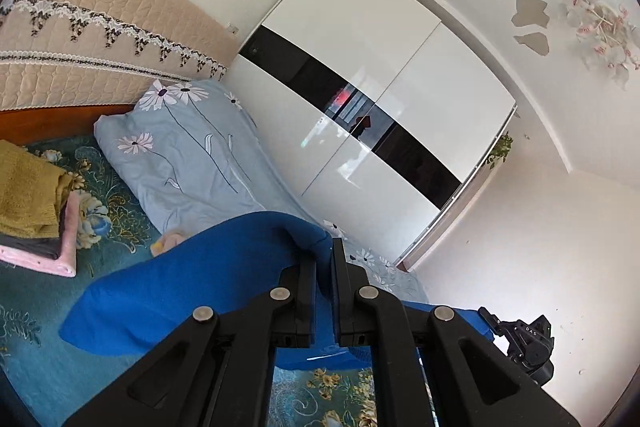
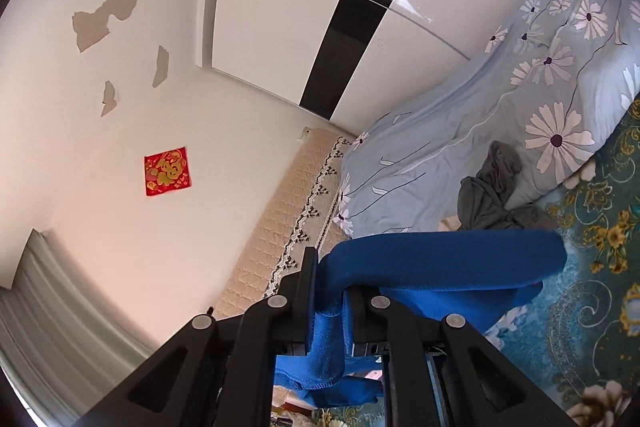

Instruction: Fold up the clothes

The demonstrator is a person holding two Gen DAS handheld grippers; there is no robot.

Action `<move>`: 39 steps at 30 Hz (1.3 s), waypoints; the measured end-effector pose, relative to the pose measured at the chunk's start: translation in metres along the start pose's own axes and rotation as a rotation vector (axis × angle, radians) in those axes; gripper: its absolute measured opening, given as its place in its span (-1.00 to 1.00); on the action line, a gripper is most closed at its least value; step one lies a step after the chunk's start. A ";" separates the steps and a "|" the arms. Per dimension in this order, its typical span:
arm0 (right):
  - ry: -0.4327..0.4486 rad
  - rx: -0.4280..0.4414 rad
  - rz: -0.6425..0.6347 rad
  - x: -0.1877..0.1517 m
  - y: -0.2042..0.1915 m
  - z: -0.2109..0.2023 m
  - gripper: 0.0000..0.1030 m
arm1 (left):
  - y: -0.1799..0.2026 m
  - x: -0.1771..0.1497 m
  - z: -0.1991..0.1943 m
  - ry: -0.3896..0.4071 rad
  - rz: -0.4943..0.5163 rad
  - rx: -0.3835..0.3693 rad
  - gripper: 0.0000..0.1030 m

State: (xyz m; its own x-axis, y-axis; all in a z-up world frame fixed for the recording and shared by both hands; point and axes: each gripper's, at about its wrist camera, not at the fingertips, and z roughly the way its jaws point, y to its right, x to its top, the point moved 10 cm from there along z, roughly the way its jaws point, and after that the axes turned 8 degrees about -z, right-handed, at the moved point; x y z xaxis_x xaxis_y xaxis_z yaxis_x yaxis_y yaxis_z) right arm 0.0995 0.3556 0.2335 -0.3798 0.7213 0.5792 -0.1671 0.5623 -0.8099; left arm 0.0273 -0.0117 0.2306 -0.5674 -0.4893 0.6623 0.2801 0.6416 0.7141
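left gripper [image 1: 323, 267]: fingers pressed together, pinching an edge of the blue garment [image 1: 192, 291]
right gripper [image 2: 328, 279]: clamped on another bunch of the same blue cloth, fabric squeezed between the fingers and hanging down below them
blue garment: lifted above the bed, stretched between both grippers; in the left wrist view it drapes down to the left over the bedspread
bedspread [image 1: 36, 367]: teal with floral pattern, bare part under and left of the garment
folded stack [image 1: 32, 203]: olive-yellow towel on top, dark grey layer, pink piece at bottom; sits on the bedspread, well apart from the garment
quilt [image 1: 188, 155]: light blue with daisies, bunched along the far side of the bed beside the wardrobe [image 1: 360, 87]
grey garment [image 2: 492, 195]: crumpled, lying at the quilt's edge, just beyond the blue cloth
headboard [image 1: 100, 39]: beige quilted, lace trim
containers: wardrobe doors closed, contents not visible
other gripper body [image 1: 520, 343]: black, at the lower right of the left wrist view
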 end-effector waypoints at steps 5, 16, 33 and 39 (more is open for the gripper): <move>-0.033 -0.006 -0.019 -0.032 -0.017 -0.053 -0.78 | 0.005 -0.037 -0.055 -0.018 0.024 -0.006 -0.90; -0.260 -0.264 0.093 -0.065 0.092 -0.008 -0.78 | -0.069 -0.088 0.034 -0.293 -0.033 0.222 -0.89; -0.366 -0.393 0.438 -0.130 0.301 0.094 -0.77 | -0.225 -0.177 0.147 -0.533 -0.287 0.509 -0.89; -0.343 -0.442 0.473 -0.126 0.330 0.115 -0.76 | -0.241 -0.176 0.186 -0.571 -0.281 0.541 -0.89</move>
State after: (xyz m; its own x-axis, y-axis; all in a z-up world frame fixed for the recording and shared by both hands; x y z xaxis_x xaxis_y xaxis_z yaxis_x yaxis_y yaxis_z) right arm -0.0121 0.4035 -0.1178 -0.5960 0.8010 0.0569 0.4406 0.3854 -0.8107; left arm -0.0844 0.0299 -0.1002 -0.9066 -0.3925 0.1548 -0.2586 0.8068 0.5312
